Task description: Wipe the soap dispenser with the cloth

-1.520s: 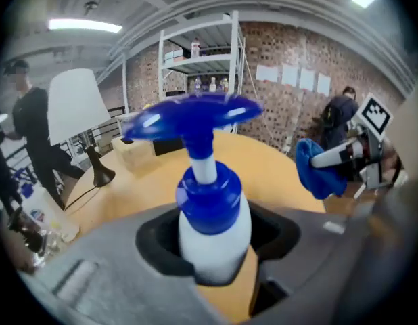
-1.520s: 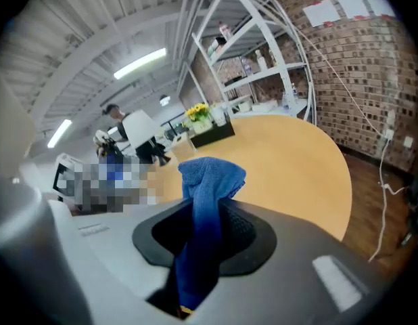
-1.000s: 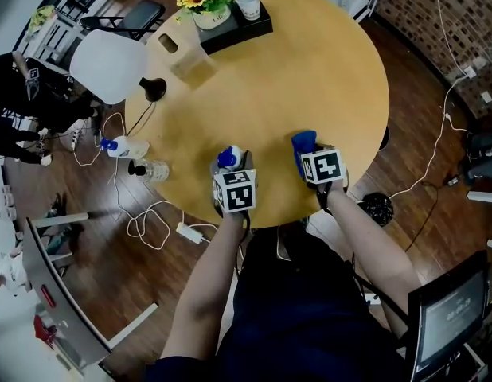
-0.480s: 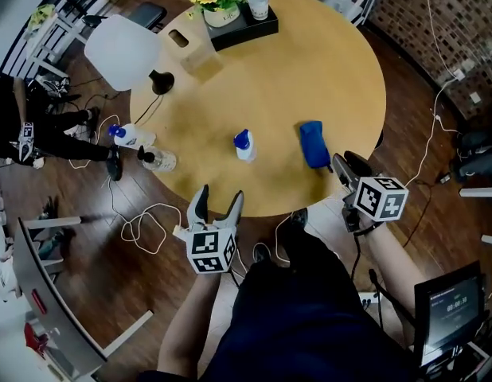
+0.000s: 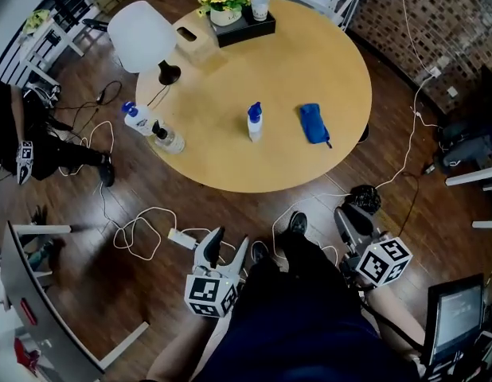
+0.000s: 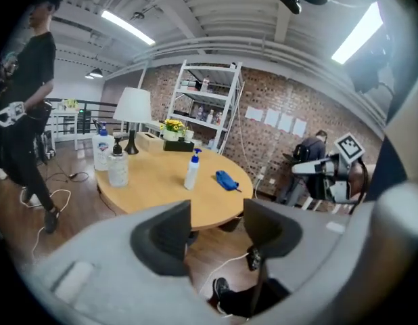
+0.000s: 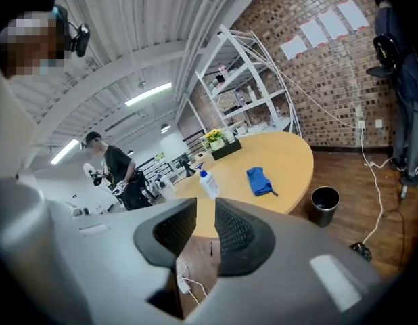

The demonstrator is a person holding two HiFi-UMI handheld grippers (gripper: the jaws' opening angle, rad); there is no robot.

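The right gripper (image 7: 205, 217) has just been closing; its jaws stand all but together, with nothing between them. Beyond them is a round worktop (image 7: 290, 161). On it a dispenser (image 7: 207, 182) stands upright, and a blue cloth (image 7: 260, 181) lies crumpled to its right, apart from it. Yellow flowers (image 7: 214, 136), perhaps in a pot, sit at the far edge. A black bin (image 7: 324, 204) stands on the floor to the right. A person (image 7: 118, 172) stands far left.
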